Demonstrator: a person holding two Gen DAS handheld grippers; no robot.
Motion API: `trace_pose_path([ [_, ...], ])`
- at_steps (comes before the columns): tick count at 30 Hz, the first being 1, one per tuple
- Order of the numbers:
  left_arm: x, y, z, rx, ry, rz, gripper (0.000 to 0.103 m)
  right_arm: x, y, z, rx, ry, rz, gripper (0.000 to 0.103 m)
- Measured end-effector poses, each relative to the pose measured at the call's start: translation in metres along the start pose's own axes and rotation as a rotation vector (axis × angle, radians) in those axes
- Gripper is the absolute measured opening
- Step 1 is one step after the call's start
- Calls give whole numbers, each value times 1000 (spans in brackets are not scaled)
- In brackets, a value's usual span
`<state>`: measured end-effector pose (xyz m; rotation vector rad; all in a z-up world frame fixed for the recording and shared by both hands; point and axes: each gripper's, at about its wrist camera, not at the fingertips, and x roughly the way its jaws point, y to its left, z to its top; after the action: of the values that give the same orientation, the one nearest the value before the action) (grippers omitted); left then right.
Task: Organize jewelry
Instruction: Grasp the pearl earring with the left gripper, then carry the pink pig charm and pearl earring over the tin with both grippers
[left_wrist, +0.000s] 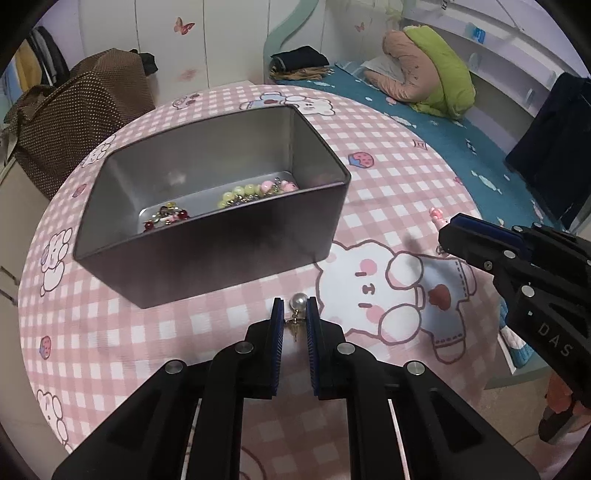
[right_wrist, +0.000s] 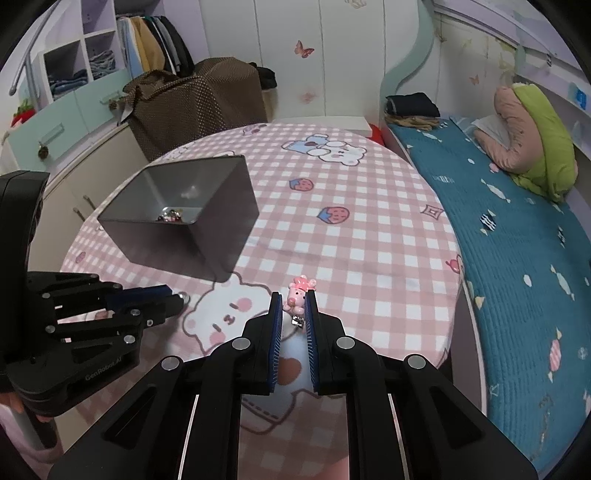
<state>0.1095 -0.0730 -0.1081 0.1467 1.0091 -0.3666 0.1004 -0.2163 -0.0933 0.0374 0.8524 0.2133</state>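
A grey metal tin (left_wrist: 207, 236) stands open on the pink checked tablecloth, with beaded jewelry (left_wrist: 255, 190) and red beads (left_wrist: 166, 218) inside; it also shows in the right wrist view (right_wrist: 192, 229). My left gripper (left_wrist: 294, 306) is shut on a pearl earring (left_wrist: 298, 302), just in front of the tin's near wall. My right gripper (right_wrist: 294, 299) is shut on a pink pig charm (right_wrist: 298, 291), held above the table to the right of the tin. The right gripper shows in the left wrist view (left_wrist: 447, 229), the left gripper in the right wrist view (right_wrist: 177, 295).
The round table (right_wrist: 369, 229) has a bear-print cloth. A bed with a teal cover (right_wrist: 517, 240) and pillows lies to the right. A brown dotted bag (right_wrist: 192, 107) and cabinets stand behind the table on the left.
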Motion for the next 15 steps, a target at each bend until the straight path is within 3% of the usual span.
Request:
trace_pose_path([
  [15, -51, 26, 1, -66, -110, -34, 10, -23, 29, 16, -21, -70, 20, 13],
])
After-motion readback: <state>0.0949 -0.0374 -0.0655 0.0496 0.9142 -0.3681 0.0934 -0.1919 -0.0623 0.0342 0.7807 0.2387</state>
